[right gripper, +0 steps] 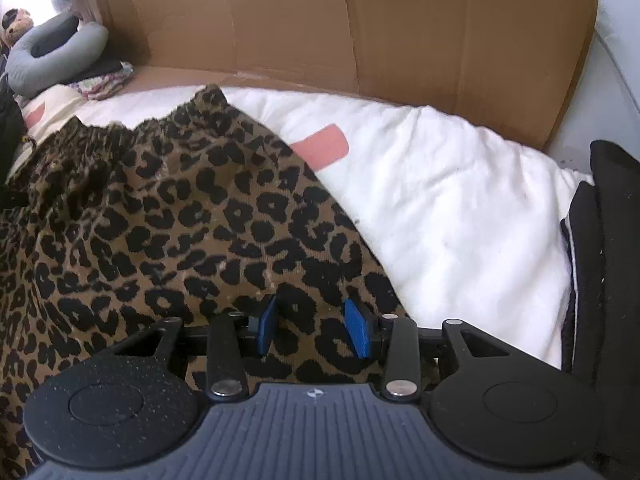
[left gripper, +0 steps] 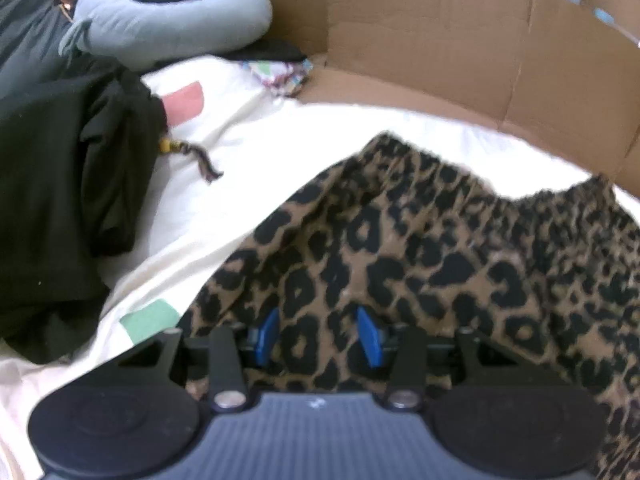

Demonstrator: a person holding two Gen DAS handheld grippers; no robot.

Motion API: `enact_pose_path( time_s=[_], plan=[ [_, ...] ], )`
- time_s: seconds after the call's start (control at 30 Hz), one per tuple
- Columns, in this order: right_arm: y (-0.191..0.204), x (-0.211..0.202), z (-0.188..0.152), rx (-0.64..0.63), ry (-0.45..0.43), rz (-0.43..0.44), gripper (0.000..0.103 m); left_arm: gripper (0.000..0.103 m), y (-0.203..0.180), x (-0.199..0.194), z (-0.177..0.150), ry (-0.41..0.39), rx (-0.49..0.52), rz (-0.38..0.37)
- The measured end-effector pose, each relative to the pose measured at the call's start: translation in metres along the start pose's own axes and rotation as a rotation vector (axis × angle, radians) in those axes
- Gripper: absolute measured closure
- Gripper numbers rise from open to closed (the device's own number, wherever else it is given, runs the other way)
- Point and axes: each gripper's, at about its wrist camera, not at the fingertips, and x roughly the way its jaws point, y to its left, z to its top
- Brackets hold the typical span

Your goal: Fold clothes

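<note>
Nearest the cameras, we see the left gripper [left gripper: 318, 330] and the right gripper [right gripper: 313, 326], each with its blue pads set apart and the leopard-print garment [right gripper: 168, 216] showing between them; neither pair of pads pinches a fold, and we cannot tell whether they touch the cloth. The garment lies spread but rumpled across the white bedding [right gripper: 440, 200], its gathered, ruffled edge [left gripper: 460, 172] at the far side. We judge it light, soft and limp: it should drape and slide rather than hold a crease, and the gathered band looks the thickest, surest place to grip, one corner per gripper. Beyond, to the left, a heap of black clothing [left gripper: 72, 184] rests on the bedding; farther still lie a grey curved pillow [left gripper: 168, 24] and the cardboard wall [right gripper: 360, 32].
</note>
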Motion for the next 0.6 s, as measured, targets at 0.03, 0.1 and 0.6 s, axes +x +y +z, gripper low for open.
enact_pose_path(
  time_s=[0.03, 0.1, 0.6],
  plan=[
    [0.0, -0.001, 0.002, -0.003, -0.008, 0.003, 0.059, 0.057, -0.005, -0.001, 0.0, -0.012, 0.01, -0.009],
    [0.001, -0.001, 0.007, -0.002, -0.023, 0.016, 0.058, 0.057, -0.014, -0.003, 0.0, -0.035, 0.03, -0.027],
    [0.002, 0.027, 0.022, 0.031, 0.002, 0.045, 0.062, 0.036, -0.026, 0.021, 0.004, -0.002, 0.049, -0.02]
  ],
)
